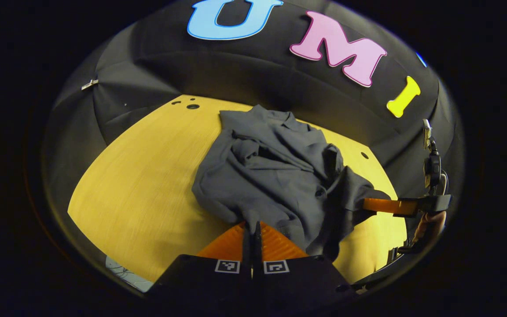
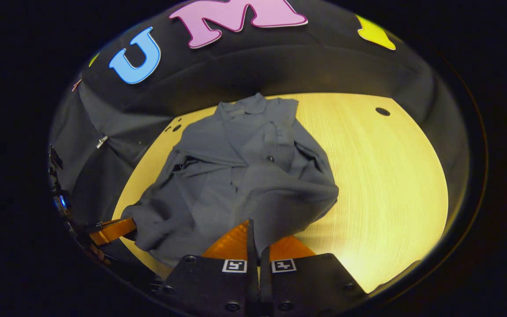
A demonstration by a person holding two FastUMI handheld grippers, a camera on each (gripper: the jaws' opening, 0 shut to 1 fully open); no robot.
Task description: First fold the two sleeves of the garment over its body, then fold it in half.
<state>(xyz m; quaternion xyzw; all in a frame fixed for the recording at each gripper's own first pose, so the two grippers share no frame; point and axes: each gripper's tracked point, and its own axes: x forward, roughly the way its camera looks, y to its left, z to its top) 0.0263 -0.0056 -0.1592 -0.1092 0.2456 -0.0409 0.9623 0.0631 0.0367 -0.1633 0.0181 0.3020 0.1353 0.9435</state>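
Note:
A dark grey button shirt [image 1: 275,176] lies on the yellow wooden table [image 1: 139,193], collar at the far side, sleeves bunched over its body. In the left gripper view my left gripper [image 1: 251,229] is shut on the shirt's near edge, the cloth pinched between its orange fingers. My right gripper [image 1: 370,205] shows at the right, clamped on another part of that edge, which hangs lifted off the table. In the right gripper view the shirt [image 2: 240,171] spreads ahead, my right gripper [image 2: 254,230] is shut on its hem, and the left gripper [image 2: 119,229] holds the hem at the left.
The table [image 2: 381,185] has bare wood to the right of the shirt and small round holes [image 2: 382,111] near its far corners. The black cloth wall [image 1: 253,75] closes in behind the table. A hand [image 1: 429,222] holds the right gripper.

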